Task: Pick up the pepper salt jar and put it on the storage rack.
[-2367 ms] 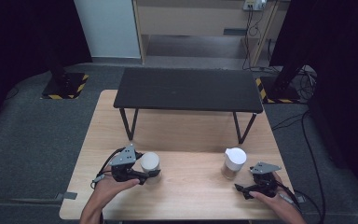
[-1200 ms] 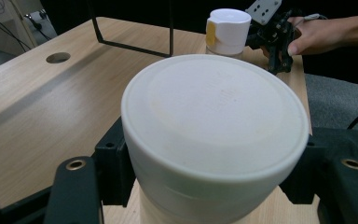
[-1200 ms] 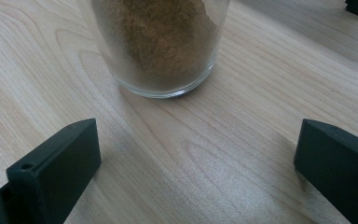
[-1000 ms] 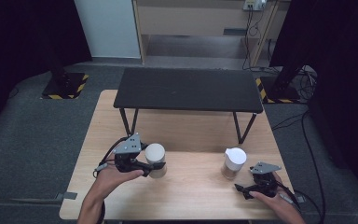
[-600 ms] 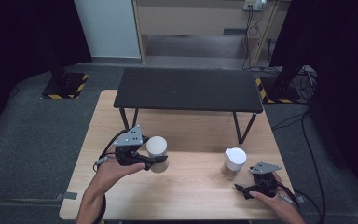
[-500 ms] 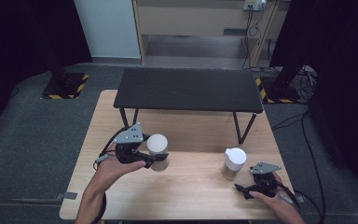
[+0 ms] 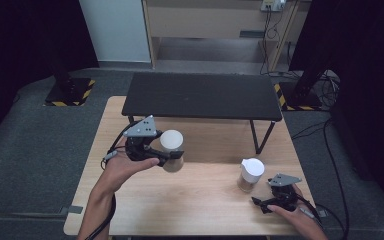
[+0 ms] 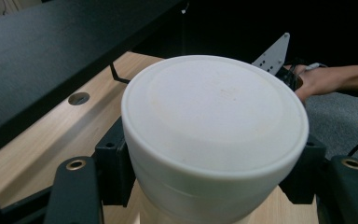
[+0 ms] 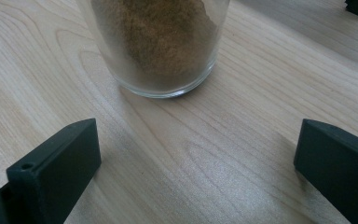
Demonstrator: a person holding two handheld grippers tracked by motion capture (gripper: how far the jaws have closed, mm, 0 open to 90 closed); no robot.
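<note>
A jar with a white lid (image 7: 171, 145) hangs above the wooden table (image 7: 200, 215), and my left gripper (image 7: 173, 159) is shut on its body. In the left gripper view the lid (image 8: 214, 116) sits close between the two black jaws of the left gripper (image 8: 209, 191). A second glass jar (image 7: 251, 175) with a white lid stands on the table at the right. It holds brown powder (image 9: 158, 37). My right gripper (image 7: 260, 204) rests on the table just short of it. The right gripper (image 9: 196, 168) stands open, its fingers (image 9: 56, 172) wide apart with bare wood between them.
A low black bench (image 7: 200, 95) stands across the far half of the table, its legs (image 7: 260, 137) coming down near the jars. The wooden top has a round hole (image 8: 78, 98) near the bench. Grey floor lies around the table.
My left gripper has lifted the white-lidded jar off the table and carried it up and slightly to the right. The right gripper and the second jar have stayed put.
</note>
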